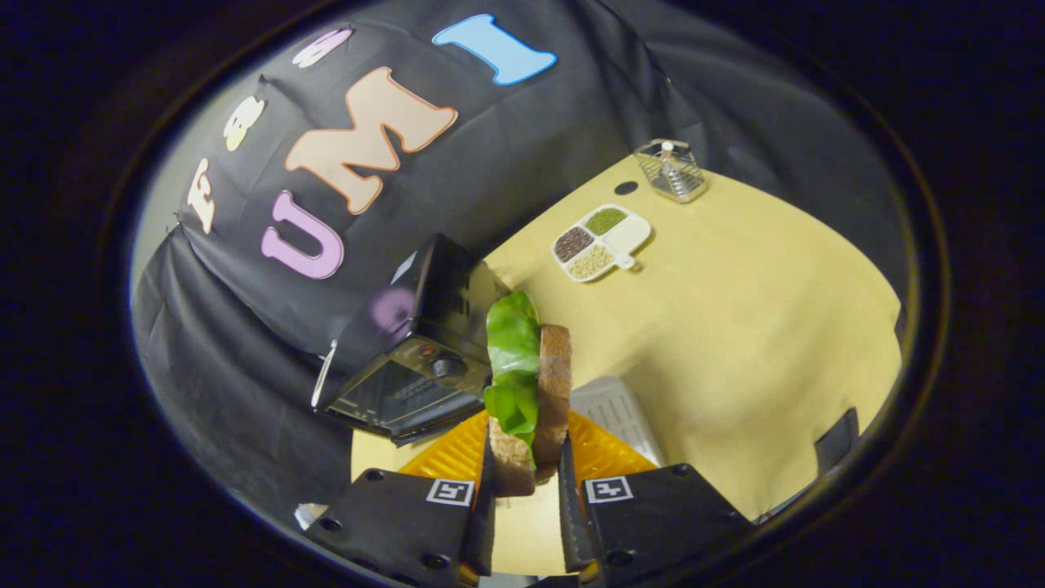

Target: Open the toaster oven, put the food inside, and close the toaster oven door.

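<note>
Aloft, the gripper [526,478] clamps a sandwich [531,400] of bread and lettuce between both fingers, apparently for carrying to the toaster oven [412,363]. That oven sits just beyond, at the table's [735,327] edge against the wall, its door seemingly open; a divided dish [602,242] lies further off.

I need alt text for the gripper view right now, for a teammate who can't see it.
The gripper is shut on a sandwich of bread and lettuce, held up over a tan table. Just beyond it stands the black toaster oven; farther off are a divided dish of grains and a wire rack.
</note>
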Demonstrator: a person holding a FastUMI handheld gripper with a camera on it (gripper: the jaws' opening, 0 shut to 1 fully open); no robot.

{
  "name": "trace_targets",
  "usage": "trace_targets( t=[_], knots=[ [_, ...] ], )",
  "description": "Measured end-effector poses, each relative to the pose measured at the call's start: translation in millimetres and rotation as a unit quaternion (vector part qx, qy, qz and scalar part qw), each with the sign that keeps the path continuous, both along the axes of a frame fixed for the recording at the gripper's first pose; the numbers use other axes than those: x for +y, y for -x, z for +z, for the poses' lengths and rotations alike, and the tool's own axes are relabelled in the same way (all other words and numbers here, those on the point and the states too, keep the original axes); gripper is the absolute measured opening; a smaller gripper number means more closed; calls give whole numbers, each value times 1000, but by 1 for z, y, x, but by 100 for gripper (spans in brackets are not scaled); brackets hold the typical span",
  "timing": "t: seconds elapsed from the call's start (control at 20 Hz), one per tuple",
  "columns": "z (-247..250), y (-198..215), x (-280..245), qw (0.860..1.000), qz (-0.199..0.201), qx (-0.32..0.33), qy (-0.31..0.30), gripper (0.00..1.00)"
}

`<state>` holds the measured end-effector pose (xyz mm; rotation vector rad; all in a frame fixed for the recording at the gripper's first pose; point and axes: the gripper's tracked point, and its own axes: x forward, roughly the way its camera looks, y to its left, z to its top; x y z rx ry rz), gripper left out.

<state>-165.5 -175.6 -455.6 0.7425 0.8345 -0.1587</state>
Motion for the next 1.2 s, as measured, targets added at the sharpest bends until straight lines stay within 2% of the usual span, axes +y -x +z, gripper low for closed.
trace_targets(
  t=[0.35,0.65,0.9,1.2],
  knots=[
    [-13,-11,97,994,47,20,-95,35],
    [-29,-35,166,986,54,30,-157,35],
    [-37,-69,205,979,35,16,-199,35],
    [-60,-116,224,974,-21,-10,-224,35]
  ],
)
